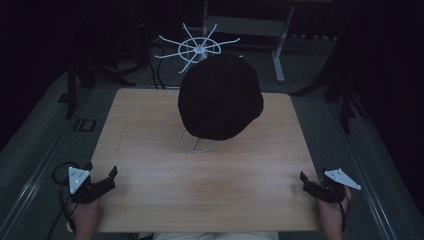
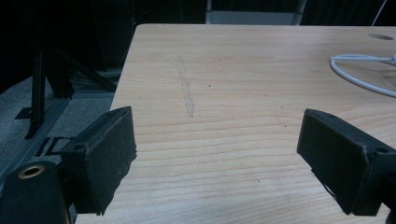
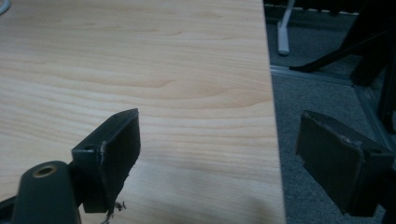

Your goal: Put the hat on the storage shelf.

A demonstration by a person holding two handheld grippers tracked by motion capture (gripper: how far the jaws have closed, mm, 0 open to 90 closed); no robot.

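A black cap [image 1: 220, 96] sits on top of a white wire stand whose round base ring [image 1: 197, 142] rests on the middle of the wooden table [image 1: 150, 150]. The base ring [image 2: 359, 74] also shows at the right of the left gripper view. My left gripper [image 1: 111, 177] is at the table's near left corner, open, with nothing between its jaws [image 2: 217, 154]. My right gripper [image 1: 303, 181] is at the near right edge, also open and empty [image 3: 219, 154], straddling the table edge.
A second white wire rack [image 1: 197, 47] with spokes stands behind the table. Dark stands and a grey desk frame [image 1: 279, 55] lie on the carpet beyond. Black tripod legs [image 2: 42, 88] stand left of the table.
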